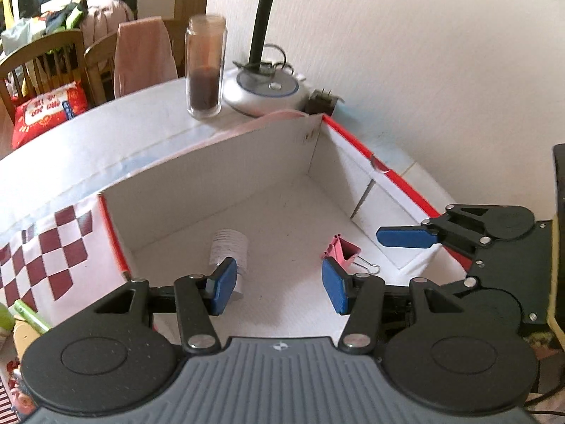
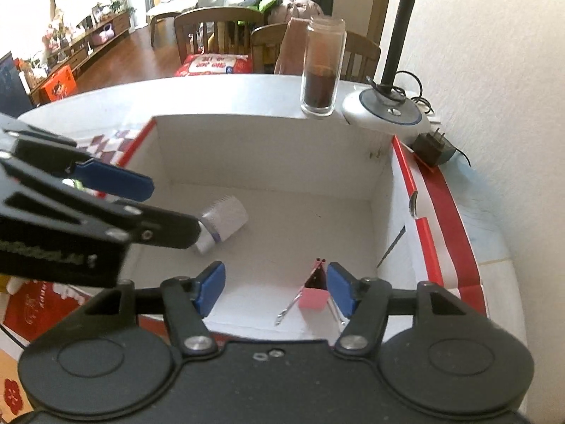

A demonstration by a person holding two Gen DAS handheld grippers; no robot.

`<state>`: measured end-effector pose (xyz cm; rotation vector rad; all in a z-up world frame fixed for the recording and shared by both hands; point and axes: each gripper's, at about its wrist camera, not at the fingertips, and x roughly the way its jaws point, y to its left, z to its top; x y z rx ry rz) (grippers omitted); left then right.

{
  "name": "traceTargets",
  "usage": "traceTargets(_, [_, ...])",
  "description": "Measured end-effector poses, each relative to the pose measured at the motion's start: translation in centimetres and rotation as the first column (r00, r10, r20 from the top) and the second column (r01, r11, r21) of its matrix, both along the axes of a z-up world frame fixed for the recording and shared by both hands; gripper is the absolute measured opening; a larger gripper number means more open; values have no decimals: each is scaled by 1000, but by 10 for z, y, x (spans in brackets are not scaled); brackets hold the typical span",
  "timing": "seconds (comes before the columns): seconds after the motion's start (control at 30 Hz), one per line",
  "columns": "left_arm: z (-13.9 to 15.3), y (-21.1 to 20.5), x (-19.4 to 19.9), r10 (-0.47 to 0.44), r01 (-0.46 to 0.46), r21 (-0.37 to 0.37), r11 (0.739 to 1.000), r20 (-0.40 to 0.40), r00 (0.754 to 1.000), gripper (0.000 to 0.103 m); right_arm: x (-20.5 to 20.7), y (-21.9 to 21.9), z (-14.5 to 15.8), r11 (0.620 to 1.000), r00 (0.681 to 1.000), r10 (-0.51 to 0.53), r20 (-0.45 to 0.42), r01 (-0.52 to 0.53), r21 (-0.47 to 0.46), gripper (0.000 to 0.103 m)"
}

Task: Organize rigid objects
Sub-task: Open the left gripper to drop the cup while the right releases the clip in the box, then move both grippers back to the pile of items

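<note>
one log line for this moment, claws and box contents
left claw: open, empty | right claw: open, empty | box: white roll, pink clip on floor

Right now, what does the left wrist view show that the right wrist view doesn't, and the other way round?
Only the left wrist view: a red-and-white checkered cloth spread beside the box, and a green tube.
Only the right wrist view: the living room's wooden floor and low sideboard.
Both: the white cardboard box, pink binder clip, white ribbed cylinder, glass jar, lamp base, both open claws.
</note>
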<state>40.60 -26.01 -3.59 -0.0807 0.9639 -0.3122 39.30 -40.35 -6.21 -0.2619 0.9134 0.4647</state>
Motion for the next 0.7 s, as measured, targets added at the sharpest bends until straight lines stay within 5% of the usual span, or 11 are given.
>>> traceTargets(0.13, [12, 13, -22, -2, 3, -7, 1000, 38, 999, 52, -19, 8, 11, 1000, 999, -7, 41, 7, 8, 73])
traceTargets(0.7, [49, 100, -116, 67, -65, -19, 998, 192, 979, 60, -86, 54, 37, 990, 995, -42, 91, 30, 137, 80])
